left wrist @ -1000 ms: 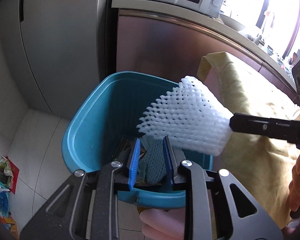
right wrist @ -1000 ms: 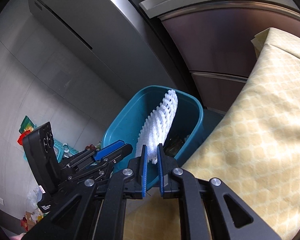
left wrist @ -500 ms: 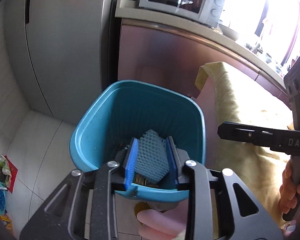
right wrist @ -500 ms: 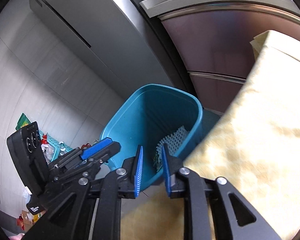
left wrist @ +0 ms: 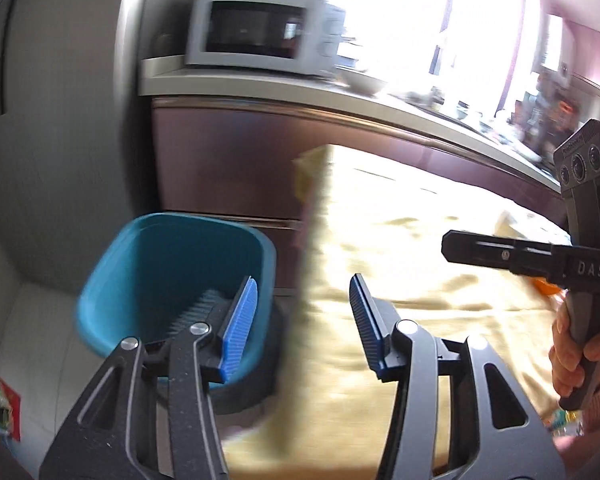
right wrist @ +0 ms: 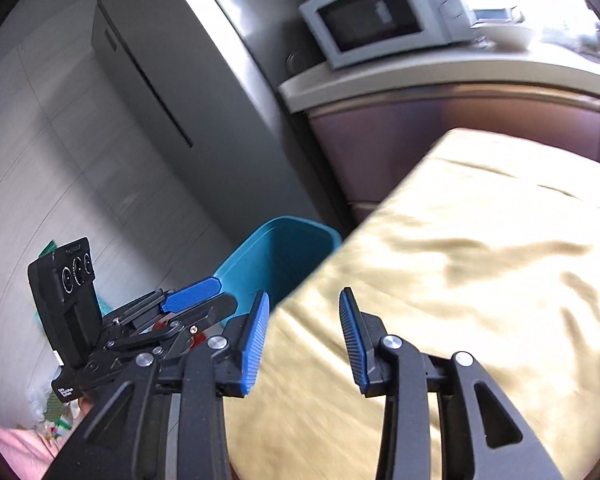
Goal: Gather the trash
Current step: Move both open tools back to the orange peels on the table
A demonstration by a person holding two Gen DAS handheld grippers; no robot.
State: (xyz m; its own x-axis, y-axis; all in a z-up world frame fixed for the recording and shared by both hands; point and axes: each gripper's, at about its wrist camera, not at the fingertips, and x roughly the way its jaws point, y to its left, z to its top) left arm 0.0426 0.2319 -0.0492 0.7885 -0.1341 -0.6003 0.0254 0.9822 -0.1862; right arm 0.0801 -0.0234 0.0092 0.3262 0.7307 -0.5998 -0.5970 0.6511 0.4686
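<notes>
Beside the desk's left edge, on the floor, your teal bin (left wrist: 172,280) holds netted foam (left wrist: 198,312), visible only in the left wrist view; the right wrist view shows the bin's rim and wall but not its contents. Both your left tongs (left wrist: 304,320) and right tongs (right wrist: 302,336) are spread wide and carry nothing. Judging by that, one deposit looks done; something orange (left wrist: 546,286) near the desk's right edge may be left, though blur hides what it is.
</notes>
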